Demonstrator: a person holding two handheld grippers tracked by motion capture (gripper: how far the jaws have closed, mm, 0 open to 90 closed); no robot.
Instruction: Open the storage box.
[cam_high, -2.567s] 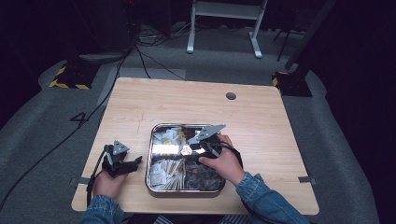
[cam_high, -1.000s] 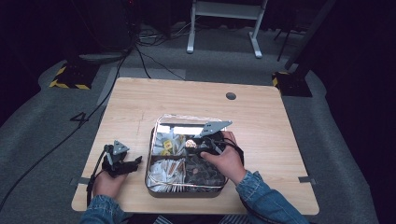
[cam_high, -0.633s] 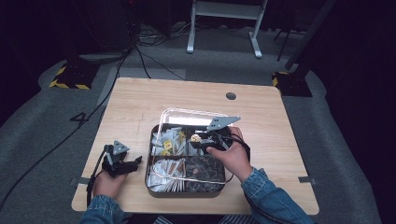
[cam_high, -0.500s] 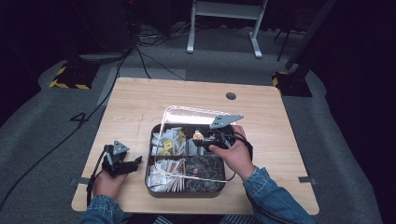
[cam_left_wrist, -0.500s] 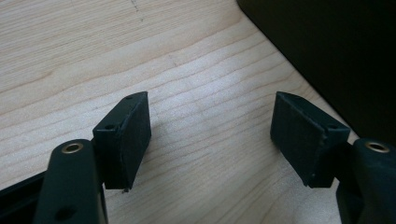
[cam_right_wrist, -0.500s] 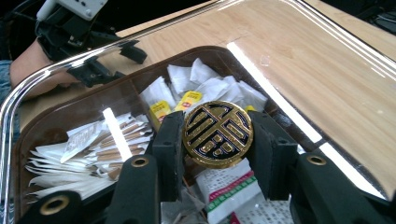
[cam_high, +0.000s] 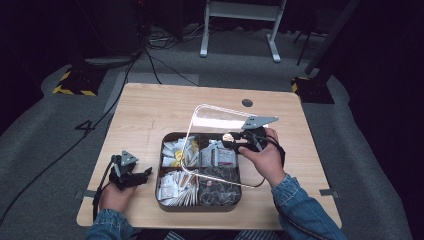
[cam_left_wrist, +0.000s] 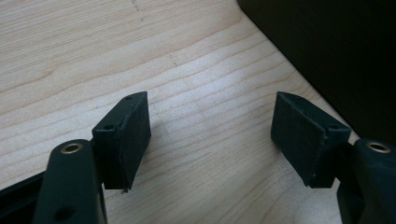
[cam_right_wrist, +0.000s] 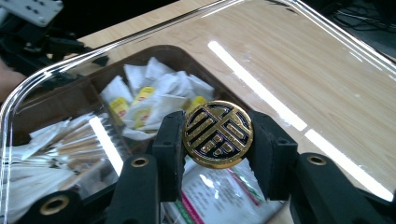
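your right gripper (cam_right_wrist: 217, 140) is pinching the gold knob (cam_right_wrist: 218, 134) of the clear lid (cam_high: 212, 137), one jaw on each side of the disc. the lid is tilted up over the tray (cam_high: 165, 145), its far edge high and its near edge low above the compartments of packets (cam_high: 175, 185). the step looks like taking the lid off. keep the squeeze firm, since the knob is round and smooth and could twist between the jaws. lift the low edge free of the tray rim before you carry the lid sideways, and pick a bare patch of table (cam_high: 150, 110) to set it on. your right hand (cam_high: 262, 155) reaches in from the tray's right side, wrist low. your left gripper (cam_left_wrist: 210, 135) rests on the table just left of the tray, jaws spread and holding nothing. it could steady the tray if the tray drags.
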